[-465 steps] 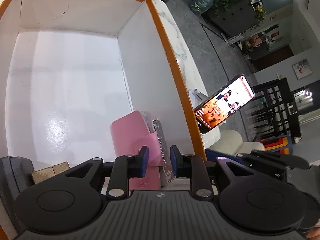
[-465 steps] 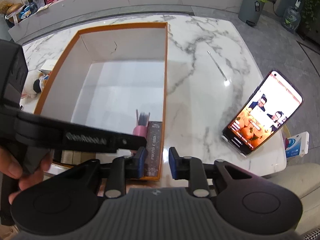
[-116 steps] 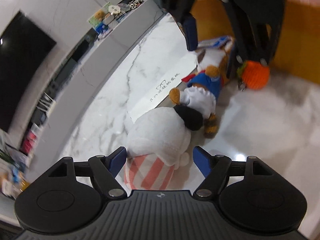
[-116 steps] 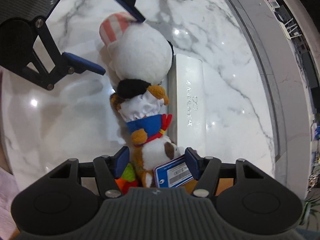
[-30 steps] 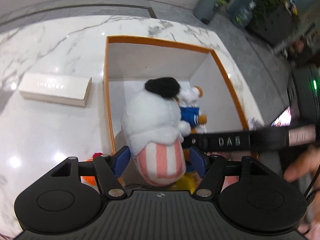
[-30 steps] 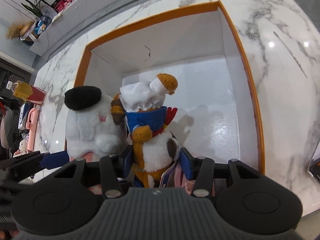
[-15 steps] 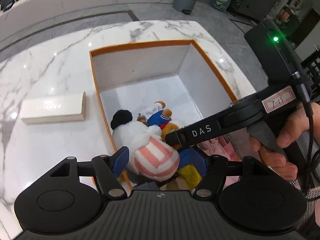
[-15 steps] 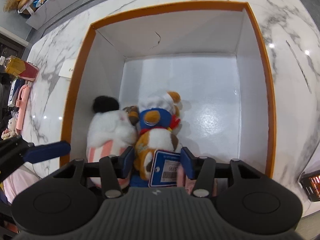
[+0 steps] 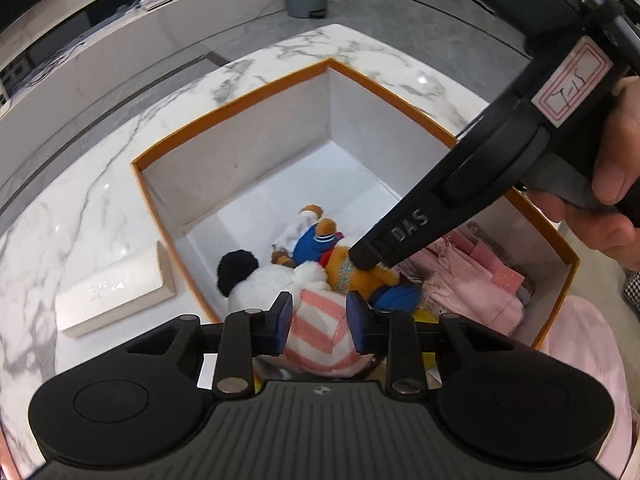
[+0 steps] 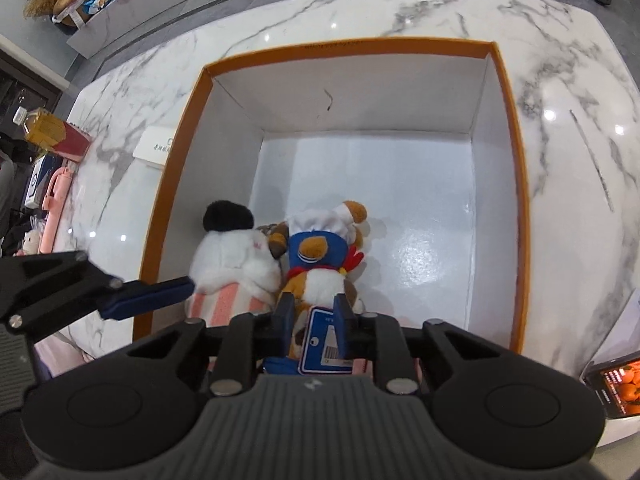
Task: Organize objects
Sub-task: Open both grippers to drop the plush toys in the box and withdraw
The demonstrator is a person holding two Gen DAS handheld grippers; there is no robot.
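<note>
An orange-rimmed white box (image 9: 240, 108) (image 10: 400, 44) holds two plush toys lying side by side against its near-left wall. One is white with a black cap and a pink-striped base (image 9: 276, 280) (image 10: 228, 264). The other is an orange bear in blue (image 9: 316, 240) (image 10: 316, 256) with a blue tag (image 10: 326, 344). My left gripper (image 9: 320, 320) hovers over the striped base, jaws closing, pads not pressing it. My right gripper (image 10: 315, 316) hangs over the bear's lower body, jaws closing, with the tag showing between them and no squeeze visible.
Pink cloth and cards (image 9: 472, 280) fill the box's near-right corner. A flat white case (image 9: 116, 292) lies on the marble table left of the box. A lit phone (image 10: 616, 388) stands at the right. A person's hand (image 9: 608, 184) holds the right gripper's handle.
Both plush toys went from held upright to lying in the box, let go. Since then both pairs of jaws have narrowed a lot, and the left view has rolled.
</note>
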